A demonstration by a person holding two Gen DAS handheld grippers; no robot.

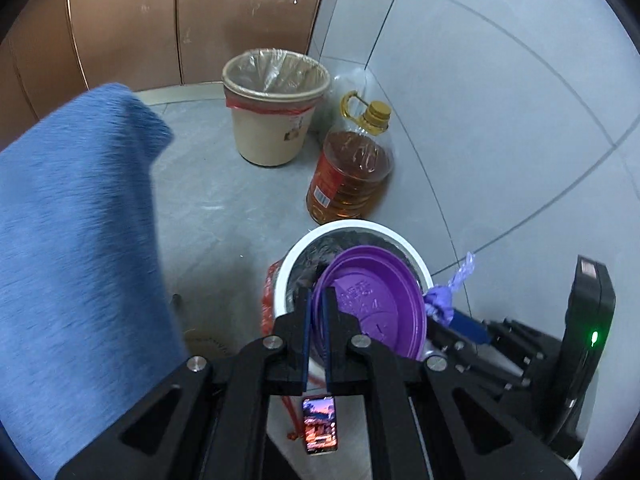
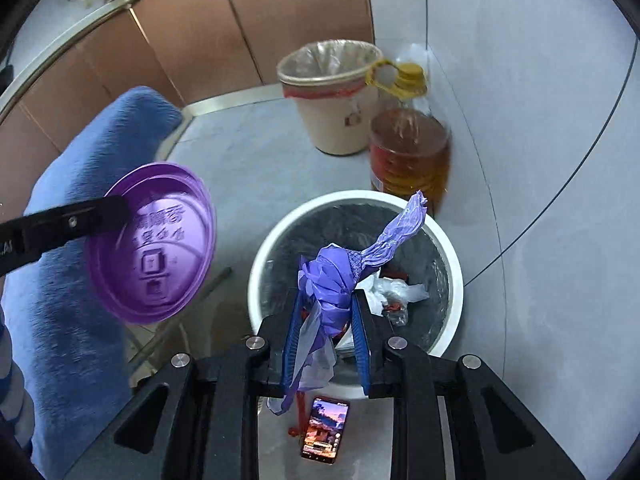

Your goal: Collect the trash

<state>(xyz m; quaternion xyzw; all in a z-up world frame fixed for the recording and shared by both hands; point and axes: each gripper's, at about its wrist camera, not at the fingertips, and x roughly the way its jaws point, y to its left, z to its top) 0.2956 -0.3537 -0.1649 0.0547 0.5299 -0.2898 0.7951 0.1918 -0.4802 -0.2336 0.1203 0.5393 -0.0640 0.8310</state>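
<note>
My left gripper [image 1: 318, 292] is shut on the rim of a round purple plastic lid [image 1: 372, 304], held tilted over the near edge of a white trash bin [image 1: 360, 226] with a dark liner. In the right wrist view the lid [image 2: 156, 240] hangs left of the bin [image 2: 452, 264], with a left finger [image 2: 92, 212] clamped on its edge. My right gripper [image 2: 326, 296] is shut on a crumpled purple plastic bag [image 2: 332, 276] above the bin's near side, one twisted end sticking up. Crumpled white plastic and red scraps lie inside the bin.
A beige bin [image 1: 272, 120] with a clear liner stands by brown cabinets, a large oil bottle [image 1: 352, 168] beside it against the grey tiled wall. A lit phone [image 2: 324, 432] lies on the floor below my grippers. Blue fleece fabric [image 1: 80, 240] fills the left.
</note>
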